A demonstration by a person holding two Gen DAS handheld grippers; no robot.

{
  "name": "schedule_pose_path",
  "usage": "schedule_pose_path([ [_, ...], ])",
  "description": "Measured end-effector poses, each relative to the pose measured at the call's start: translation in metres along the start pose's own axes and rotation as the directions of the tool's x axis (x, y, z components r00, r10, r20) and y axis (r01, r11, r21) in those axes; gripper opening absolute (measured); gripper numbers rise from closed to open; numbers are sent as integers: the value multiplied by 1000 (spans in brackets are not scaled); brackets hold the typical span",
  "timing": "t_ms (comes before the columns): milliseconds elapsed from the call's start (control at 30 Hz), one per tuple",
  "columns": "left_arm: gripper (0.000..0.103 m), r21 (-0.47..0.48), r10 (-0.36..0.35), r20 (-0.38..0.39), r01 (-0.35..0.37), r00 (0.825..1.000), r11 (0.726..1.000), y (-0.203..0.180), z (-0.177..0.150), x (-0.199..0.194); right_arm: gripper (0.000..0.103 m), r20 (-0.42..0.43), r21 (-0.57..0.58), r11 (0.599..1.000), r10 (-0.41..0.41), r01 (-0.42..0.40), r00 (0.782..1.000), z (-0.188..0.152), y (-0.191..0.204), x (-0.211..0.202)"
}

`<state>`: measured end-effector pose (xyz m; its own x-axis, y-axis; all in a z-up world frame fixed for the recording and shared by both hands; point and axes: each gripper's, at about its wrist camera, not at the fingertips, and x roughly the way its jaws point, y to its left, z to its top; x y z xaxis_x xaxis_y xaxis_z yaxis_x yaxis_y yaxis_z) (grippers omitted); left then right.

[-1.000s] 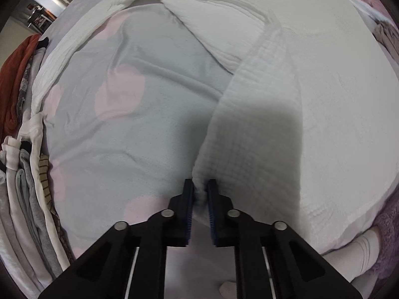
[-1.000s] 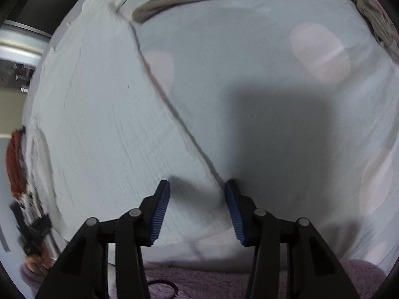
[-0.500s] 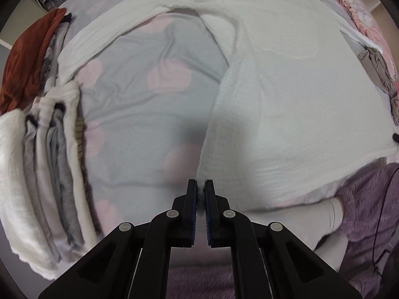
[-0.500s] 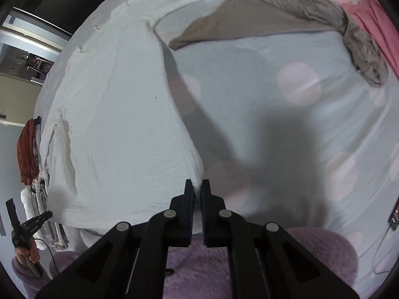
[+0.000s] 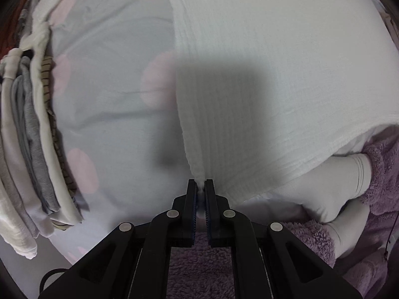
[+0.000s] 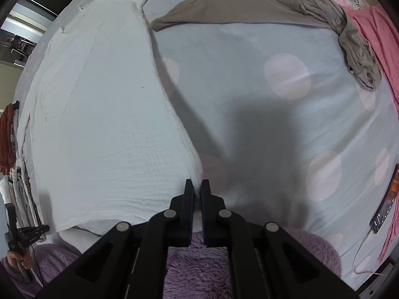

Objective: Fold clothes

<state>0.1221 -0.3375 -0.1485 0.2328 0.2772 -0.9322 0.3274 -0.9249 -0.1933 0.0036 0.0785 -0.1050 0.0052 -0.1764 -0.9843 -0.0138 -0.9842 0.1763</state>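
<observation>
Both claws point steeply down over the bed [image 6: 249, 74]. The left claw [image 5: 201, 186] and the right claw [image 6: 197, 186] each pinch a corner of the white garment [image 5: 274, 74] between closed fingers.

Only one bit of writing shows, in the upper right of the right wrist view: dark lettering on the pink printed fabric [image 6: 355, 1] at the bed's far edge, cut off and curved, reading roughly "aperc", too partial to make out fully.

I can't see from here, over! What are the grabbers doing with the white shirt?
Left gripper shut on white garment, bottom corner. Right gripper shut on its other bottom corner. Nothing lying on it; folded pile sits off to the side.
</observation>
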Motion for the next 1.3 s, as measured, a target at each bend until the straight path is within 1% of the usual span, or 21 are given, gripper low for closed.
schedule_pose_path([
  [67,6,31,2,-41,-1,999,1000,-8,-2,7,5,1,-13,1000,-19,19,1000,0,0,-2],
  [200,6,88,7,-78,0,997,996,-20,-6,12,5,-11,-44,996,-73,73,997,3,-1,-6],
  [267,6,76,-1,-67,6,998,997,-19,-4,9,5,-19,-55,995,-90,89,996,6,-2,-8],
  [333,7,66,-9,-67,13,998,998,-17,-2,9,6,-51,-65,995,-75,72,996,7,0,-5],
  [433,17,56,5,-82,-1,997,998,-14,-5,6,10,-81,-75,996,-56,50,995,9,2,-3],
  [467,27,53,10,-87,-5,996,999,-13,-6,4,12,-79,-75,996,-54,48,995,9,2,-5],
  [500,34,45,1,-71,2,997,999,-10,-7,0,14,-61,-71,996,-59,54,996,11,1,-9],
  [600,35,3,-36,9,36,999,999,7,-9,-25,14,27,-41,997,-57,58,998,15,-1,-26],
  [667,35,-41,-53,88,57,995,998,27,-7,-48,14,101,-15,1000,-11,13,995,18,-2,-39],
  [733,35,-92,-62,169,78,984,993,46,-3,-70,14,187,-10,999,51,-50,981,21,2,-50],
  [800,35,-160,-68,307,122,949,980,68,3,-96,14,278,-49,994,112,-102,954,24,14,-54],
  [833,35,-190,-51,379,132,924,973,79,4,-110,15,317,-71,989,145,-129,937,26,24,-50],
  [867,35,-219,-31,448,144,893,965,90,6,-125,14,351,-92,984,174,-152,920,27,33,-46],
  [900,35,-270,7,503,150,865,951,101,7,-136,14,376,-109,981,192,-163,906,25,40,-42],
  [933,35,-317,36,537,162,843,935,110,8,-144,14,401,-126,977,210,-174,892,23,46,-38],
  [967,35,-375,74,573,181,817,909,121,10,-152,14,422,-143,973,227,-183,877,22,53,-34],
  [1033,35,-430,111,606,207,788,878,149,19,-167,14,444,-167,965,259,-205,858,36,83,-11],
  [1100,35,-489,178,630,208,755,847,165,25,-171,15,445,-192,949,312,-251,839,38,97,1],
  [1167,35,-537,237,637,202,733,819,189,33,-179,14,449,-222,938,341,-267,826,46,110,16],
  [1200,35,-559,255,634,206,730,803,208,44,-184,14,465,-242,939,332,-243,821,47,117,18],
  [1300,35,-577,250,650,252,718,777,244,71,-174,14,512,-298,943,292,-152,808,55,132,34],
])
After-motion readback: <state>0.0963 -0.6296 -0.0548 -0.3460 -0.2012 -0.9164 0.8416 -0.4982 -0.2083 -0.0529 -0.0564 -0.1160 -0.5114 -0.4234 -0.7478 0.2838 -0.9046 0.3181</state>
